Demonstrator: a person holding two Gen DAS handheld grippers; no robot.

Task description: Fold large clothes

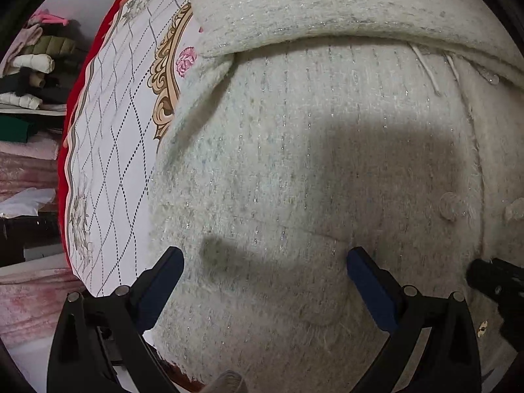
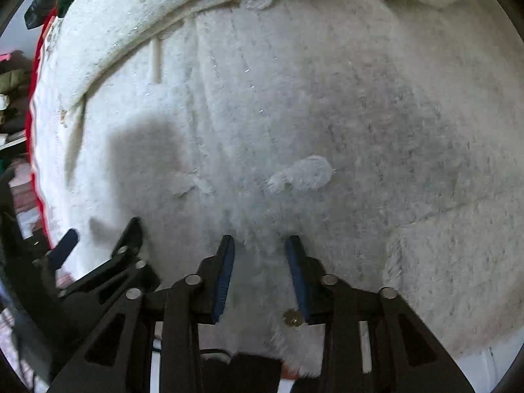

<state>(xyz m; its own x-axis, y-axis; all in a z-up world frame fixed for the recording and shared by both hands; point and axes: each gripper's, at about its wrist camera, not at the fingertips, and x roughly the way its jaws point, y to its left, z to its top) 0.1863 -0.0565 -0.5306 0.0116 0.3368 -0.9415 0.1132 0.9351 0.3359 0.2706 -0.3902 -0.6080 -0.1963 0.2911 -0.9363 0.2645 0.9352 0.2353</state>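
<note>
— Where is our fuzzy pale-green knitted cardigan (image 1: 311, 163)?

— Spread over the patterned tabletop (image 1: 108, 150), reaching its near edge. Our left gripper (image 1: 265, 262) hovers released; our right gripper (image 2: 260, 245) stands narrowed, grasping nothing.

— It looks soft, thick, floppy; we'd pinch the hem edge, not the buttons (image 2: 304, 175).

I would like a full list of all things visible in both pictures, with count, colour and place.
coat: one, pale fuzzy white, spread over the cloth, sleeve folded across its top
buttons: at least three, clear, on the coat front
cloth: one, white with diamond pattern, red border, under the coat
clothes pile: several, mixed colours, far left background
left gripper: jaws wide open over the coat
right gripper: jaws narrow, fuzzy fabric between them, grip unclear
</note>
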